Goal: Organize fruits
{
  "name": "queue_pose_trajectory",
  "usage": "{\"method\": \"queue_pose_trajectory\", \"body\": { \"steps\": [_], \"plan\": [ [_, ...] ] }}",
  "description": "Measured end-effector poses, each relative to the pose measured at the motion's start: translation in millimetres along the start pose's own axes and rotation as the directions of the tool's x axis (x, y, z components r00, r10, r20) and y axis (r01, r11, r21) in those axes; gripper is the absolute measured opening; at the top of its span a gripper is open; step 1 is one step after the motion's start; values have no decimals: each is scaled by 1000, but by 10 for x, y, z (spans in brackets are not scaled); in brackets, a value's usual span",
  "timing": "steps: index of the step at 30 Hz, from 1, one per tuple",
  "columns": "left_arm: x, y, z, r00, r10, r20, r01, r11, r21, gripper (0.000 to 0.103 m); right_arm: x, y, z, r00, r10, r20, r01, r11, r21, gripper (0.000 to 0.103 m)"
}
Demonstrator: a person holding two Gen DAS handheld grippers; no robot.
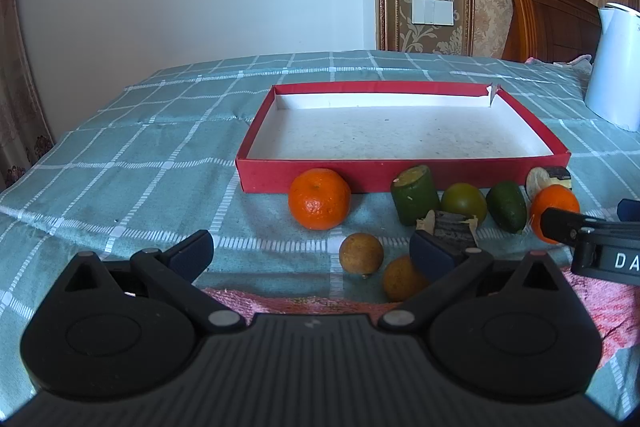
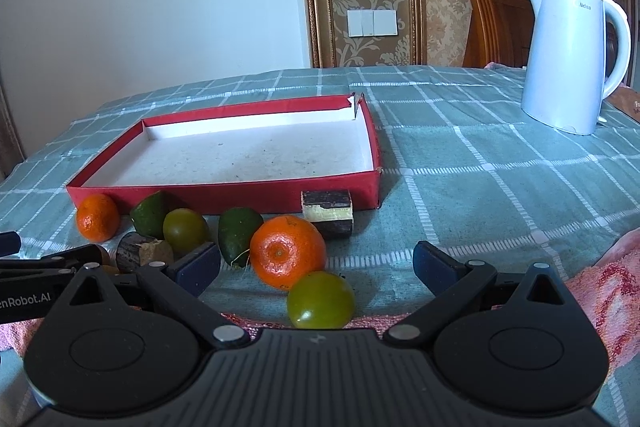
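Checked cloth covers the desk (image 2: 480, 187), and with both grippers' fingers (image 1: 192, 253) spread wide and empty, the round orange (image 2: 287, 251) and green tomato (image 2: 321, 301) at lower centre could roll away from the red box (image 2: 224, 197) if nudged.

Left wrist view low over the checked cloth (image 1: 120, 147), facing the red tray (image 1: 400, 175) head-on and near, right wrist view further right, tray (image 2: 224, 197) seen obliquely, the 2 views sharing tray and fruit row.
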State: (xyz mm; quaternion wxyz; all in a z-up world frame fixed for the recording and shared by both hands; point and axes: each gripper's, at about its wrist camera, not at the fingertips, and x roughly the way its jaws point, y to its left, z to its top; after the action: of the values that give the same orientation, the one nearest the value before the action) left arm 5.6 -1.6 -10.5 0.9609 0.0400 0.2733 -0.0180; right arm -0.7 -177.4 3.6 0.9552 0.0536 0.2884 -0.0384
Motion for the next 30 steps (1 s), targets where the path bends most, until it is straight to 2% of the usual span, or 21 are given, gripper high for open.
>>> {"method": "queue_pose_trajectory", "body": {
  "steps": [24,30],
  "plan": [
    [-28,22,-38,1000,-18,12,18,1000,3,103,-61,-114,22,999,3,32,-2,1000,-13,103],
    [-34,83,-61,999,-28,16,28,1000,-5,103,7,-155,38,1000,13,8,-13,1000,-4,103]
  ]
}}
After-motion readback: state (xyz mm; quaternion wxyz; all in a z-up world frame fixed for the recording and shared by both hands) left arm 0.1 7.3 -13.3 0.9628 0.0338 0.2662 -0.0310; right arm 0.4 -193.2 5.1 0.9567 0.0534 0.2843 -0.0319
